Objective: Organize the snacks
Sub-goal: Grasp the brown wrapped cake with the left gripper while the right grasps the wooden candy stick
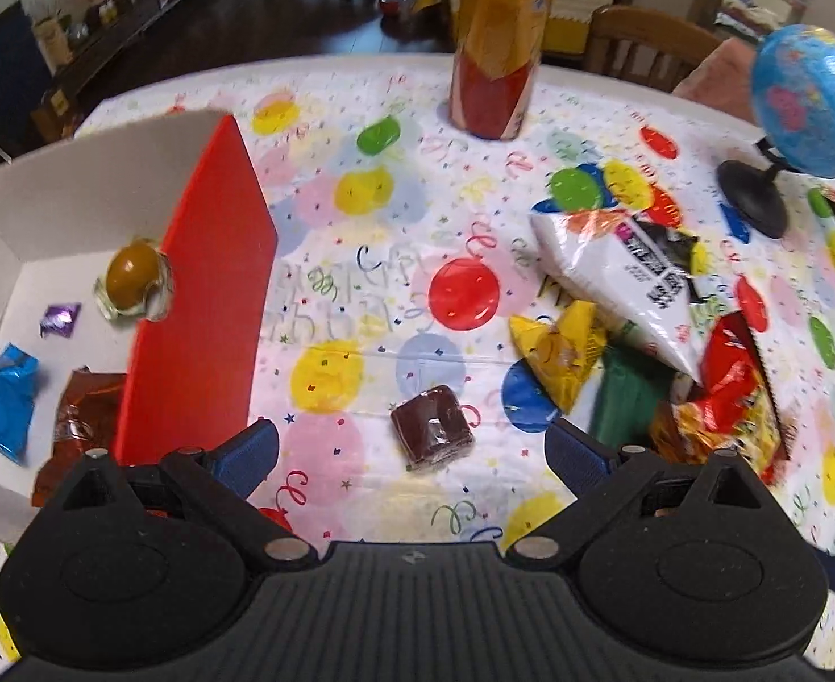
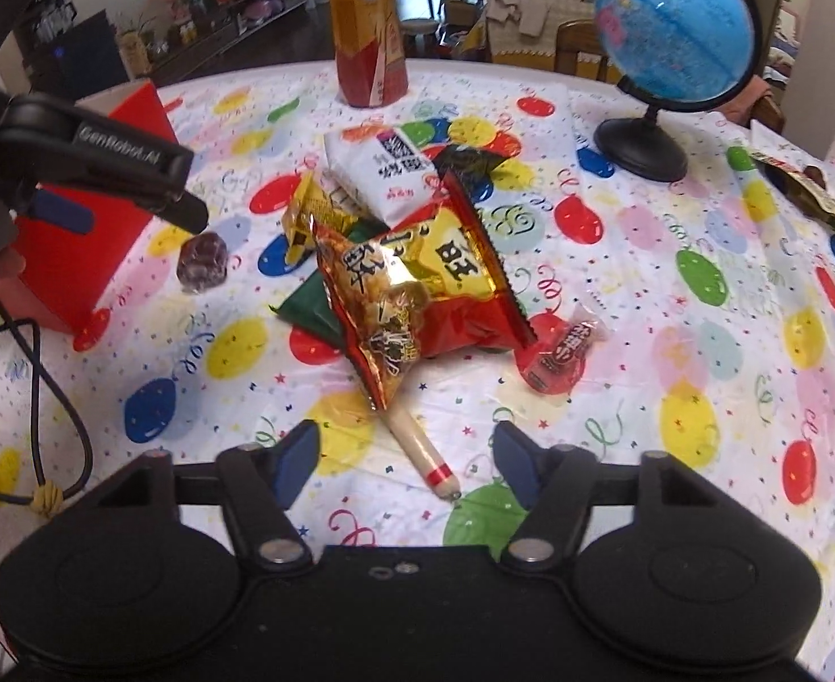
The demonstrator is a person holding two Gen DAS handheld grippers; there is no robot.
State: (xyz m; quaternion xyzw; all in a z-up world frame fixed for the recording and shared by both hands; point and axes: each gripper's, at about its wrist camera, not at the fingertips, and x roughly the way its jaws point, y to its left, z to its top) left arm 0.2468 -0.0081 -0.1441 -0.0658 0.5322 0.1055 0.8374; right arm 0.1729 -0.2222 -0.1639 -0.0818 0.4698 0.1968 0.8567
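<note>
Brownie (image 1: 432, 427): on my table (image 1: 360, 216), between my left tool's (image 1: 411, 446) spread jaws, at 12 o'clock.
Sausage stick (image 2: 424, 450): between my right tool's (image 2: 403, 463) gaping jaws, untouched.

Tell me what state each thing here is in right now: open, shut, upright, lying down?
Left gripper: jaws open, empty.
Right gripper: jaws open, empty.
Red box: open, snacks inside.
Drink bottle: upright.
Globe: standing.
Brown wrapped cake: lying on table.
Sausage stick: lying flat.

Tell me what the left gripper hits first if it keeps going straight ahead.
Most likely the brown wrapped cake, lying on the tablecloth between the open jaws of the left gripper; depth is hard to judge.
</note>
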